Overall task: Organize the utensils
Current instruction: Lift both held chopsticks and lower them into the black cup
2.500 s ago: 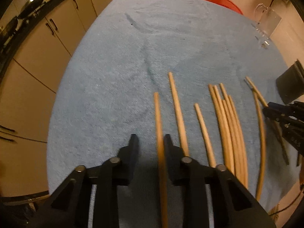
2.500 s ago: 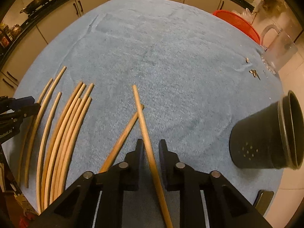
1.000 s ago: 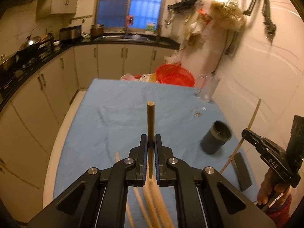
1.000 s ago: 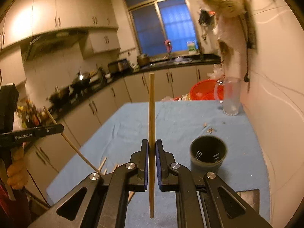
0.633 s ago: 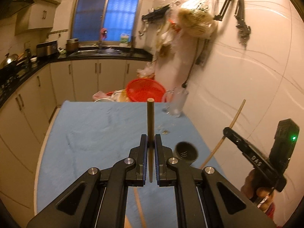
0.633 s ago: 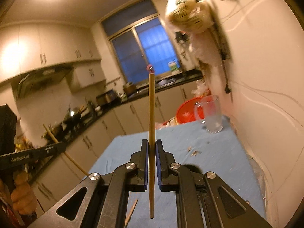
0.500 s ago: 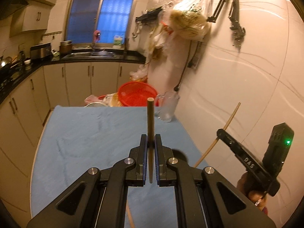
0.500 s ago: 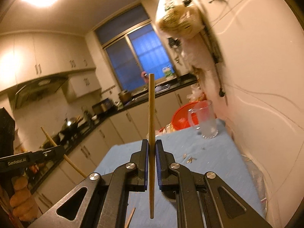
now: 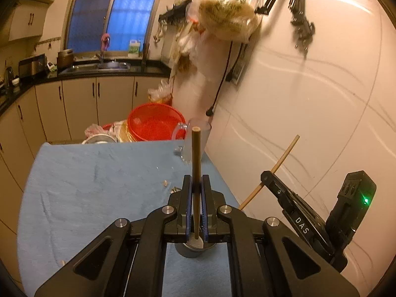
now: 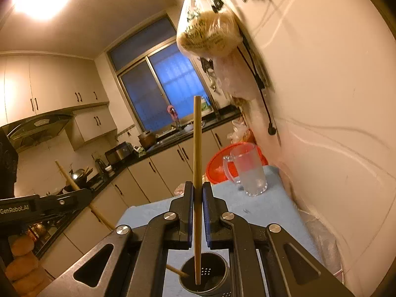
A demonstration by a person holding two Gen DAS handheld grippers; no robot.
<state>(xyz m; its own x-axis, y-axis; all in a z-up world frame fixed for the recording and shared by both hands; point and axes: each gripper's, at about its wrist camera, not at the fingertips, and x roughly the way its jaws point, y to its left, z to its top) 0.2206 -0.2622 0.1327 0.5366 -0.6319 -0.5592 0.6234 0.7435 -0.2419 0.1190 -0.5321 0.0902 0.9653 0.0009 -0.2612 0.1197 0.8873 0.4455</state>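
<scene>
In the left wrist view, my left gripper point(image 9: 196, 180) is shut on a wooden chopstick point(image 9: 195, 163) that stands upright between its pads. The chopstick's lower end hangs just above the dark holder cup point(image 9: 188, 251). My right gripper point(image 9: 266, 177) is to the right, clamped on a slanted chopstick point(image 9: 284, 153). In the right wrist view, my right gripper point(image 10: 197, 188) is shut on its upright chopstick point(image 10: 197, 143), whose lower end dips into the cup point(image 10: 212, 272). The other chopstick's tip point(image 10: 177, 271) pokes in over the cup's left rim. My left gripper point(image 10: 85, 195) shows at the left.
A blue towel point(image 9: 99, 185) covers the table. At its far end stand a red basket point(image 9: 156, 123) and a clear jug point(image 9: 198, 139). The white wall point(image 9: 309, 111) runs close along the right edge. A person's hand point(image 10: 19, 259) holds the left gripper. Cabinets line the left.
Both grippers have carried their chopsticks forward and to the right, over the cup. The cup has gone from ahead of the fingers to directly beneath them. Both grips stay shut.
</scene>
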